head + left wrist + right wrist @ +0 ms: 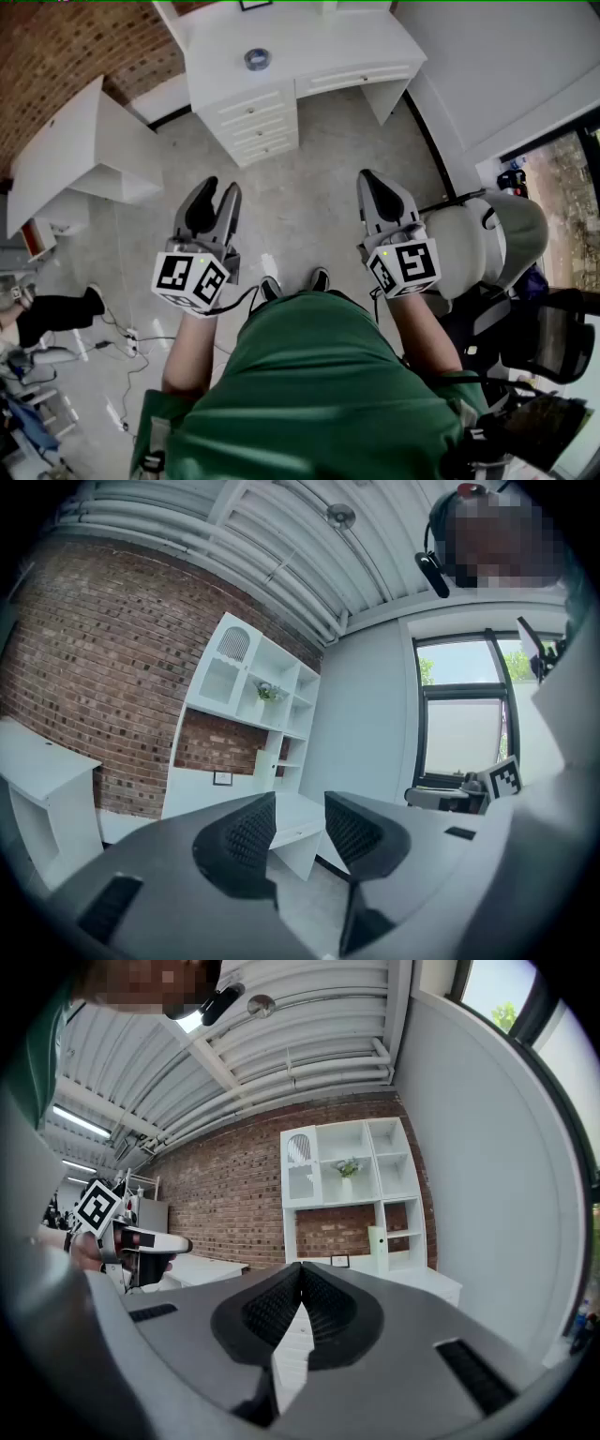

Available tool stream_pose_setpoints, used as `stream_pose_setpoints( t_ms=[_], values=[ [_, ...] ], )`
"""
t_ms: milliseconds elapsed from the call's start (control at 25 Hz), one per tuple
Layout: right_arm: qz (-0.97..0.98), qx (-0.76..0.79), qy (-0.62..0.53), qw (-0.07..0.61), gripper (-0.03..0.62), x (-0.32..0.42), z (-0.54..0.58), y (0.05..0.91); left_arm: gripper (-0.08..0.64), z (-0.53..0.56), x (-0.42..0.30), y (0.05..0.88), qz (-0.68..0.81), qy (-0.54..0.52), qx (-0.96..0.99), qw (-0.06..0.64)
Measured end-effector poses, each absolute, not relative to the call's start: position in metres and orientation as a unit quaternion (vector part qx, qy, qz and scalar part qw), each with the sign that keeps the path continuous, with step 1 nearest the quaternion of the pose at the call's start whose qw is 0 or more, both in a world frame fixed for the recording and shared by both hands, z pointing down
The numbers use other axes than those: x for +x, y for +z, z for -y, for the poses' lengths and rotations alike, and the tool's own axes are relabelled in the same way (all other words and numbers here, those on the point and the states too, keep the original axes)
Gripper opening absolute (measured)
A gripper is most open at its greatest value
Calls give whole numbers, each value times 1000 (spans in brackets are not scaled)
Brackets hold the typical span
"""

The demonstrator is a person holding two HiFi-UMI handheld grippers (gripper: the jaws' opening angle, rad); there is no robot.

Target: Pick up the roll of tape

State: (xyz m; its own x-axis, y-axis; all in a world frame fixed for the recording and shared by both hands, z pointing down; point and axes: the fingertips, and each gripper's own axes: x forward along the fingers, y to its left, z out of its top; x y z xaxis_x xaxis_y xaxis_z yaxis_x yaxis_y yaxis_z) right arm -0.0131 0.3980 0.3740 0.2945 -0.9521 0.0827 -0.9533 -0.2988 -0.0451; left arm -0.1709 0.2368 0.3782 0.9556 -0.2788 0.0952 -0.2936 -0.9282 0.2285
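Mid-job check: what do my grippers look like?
The left gripper and right gripper have grey bodies and black ribbed fingers. Each bears a white cube with black square markers. A black cable leaves the left one. The person wears a green top.

Person wears a green top (319,384), plain, no print visible, forearms uncovered; dark shoes (319,278) w/ pale trim. Black device at the head (430,572), red bit on top. Left gripper (221,187) and right gripper (368,178) are the same build: smooth grey shells tapering to rounded jaws, inner faces lined w/ black ribbed pads (251,832). Each shell has dark rectangular slots (473,1363) set into it. At the rear of each sits a marker cube, left (190,277) and right (405,265): white faces w/ black square patterns, a small lit dot on the top edge. Thin black cable (246,298) runs from the left cube toward the torso.
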Motion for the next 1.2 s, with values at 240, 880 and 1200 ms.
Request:
stream_pose_setpoints(
  t_ms=[240,880,1200],
  values=[
    [589,806,55,9,23,-40,-366,380,176,-204,-203,380,147,35,981,118],
    [533,846,21,23,173,-90,-319,340,178,-119,-305,374,180,0,978,107],
    [519,852,40,52,173,-100,-310,361,193,-105,-315,415,167,25,975,147]
  ],
)
